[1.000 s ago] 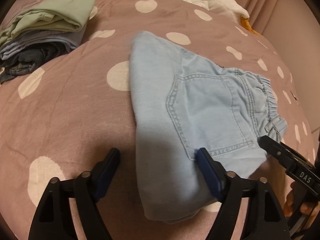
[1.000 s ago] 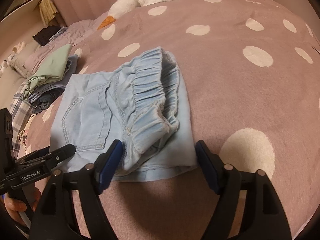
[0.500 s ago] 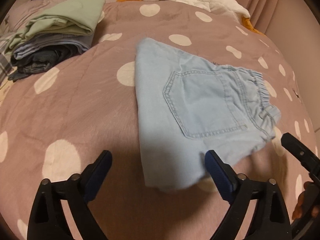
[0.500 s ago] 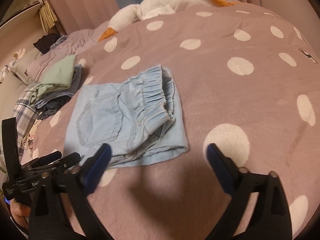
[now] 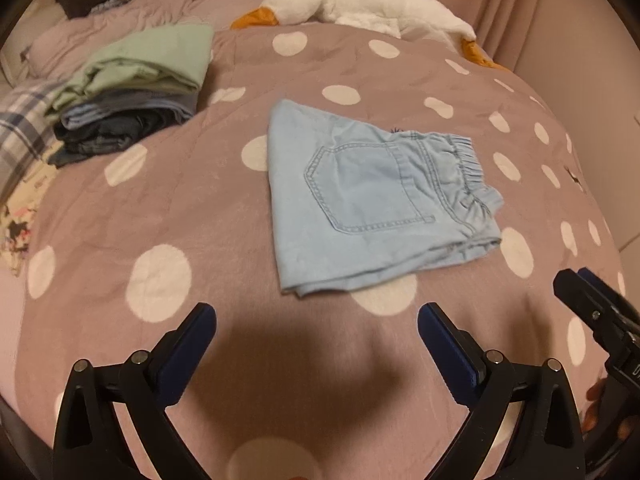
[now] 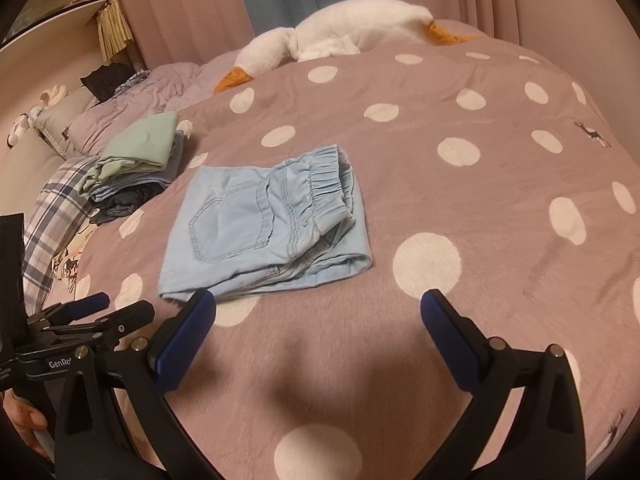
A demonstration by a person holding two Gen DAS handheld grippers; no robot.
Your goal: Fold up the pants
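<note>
Light blue denim pants lie folded into a compact rectangle on the dotted mauve blanket, back pocket up, elastic waistband on the right. They also show in the right wrist view. My left gripper is open and empty, above the blanket in front of the pants' near edge. My right gripper is open and empty, also held back from the pants. The right gripper's tip shows in the left wrist view; the left gripper shows in the right wrist view.
A stack of folded clothes with a green garment on top sits at the far left, also in the right wrist view. A white plush goose lies at the bed's head. A plaid cloth lies at the left edge.
Both grippers have pulled back and up from the folded pants, which they straddled a second ago. The pants stay lying flat on the blanket.
</note>
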